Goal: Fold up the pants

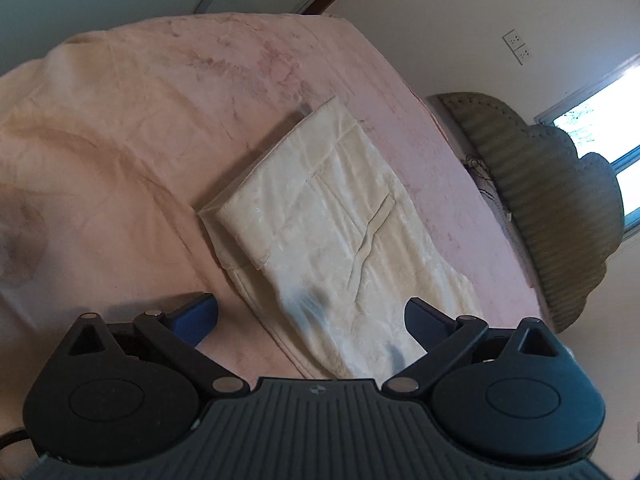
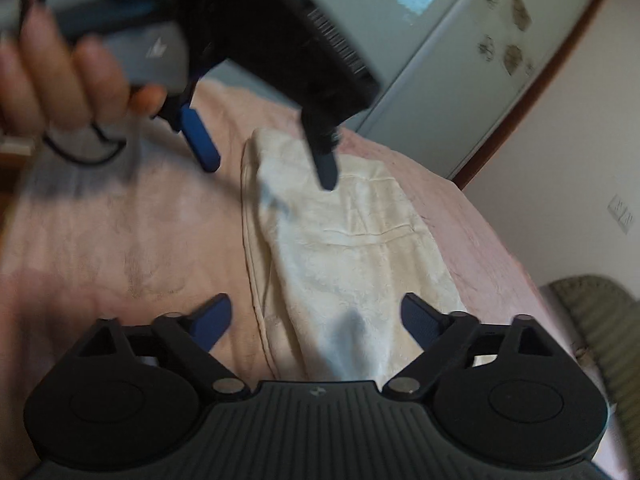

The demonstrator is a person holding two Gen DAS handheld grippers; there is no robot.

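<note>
Both grippers, left point(image 1: 311, 320) and right point(image 2: 316, 318), hang spread and empty over the pants' point(image 1: 320, 224) near end; the folded bundle's long axis runs away from them.

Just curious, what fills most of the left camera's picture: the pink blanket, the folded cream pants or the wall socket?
1. pink blanket
2. folded cream pants
3. wall socket, farther off, so perhaps shrunk by distance

Soft daylight, window point(image 1: 600, 128) blown out; fisheye corners dark; hand point(image 2: 60, 64) motion-blurred.
</note>
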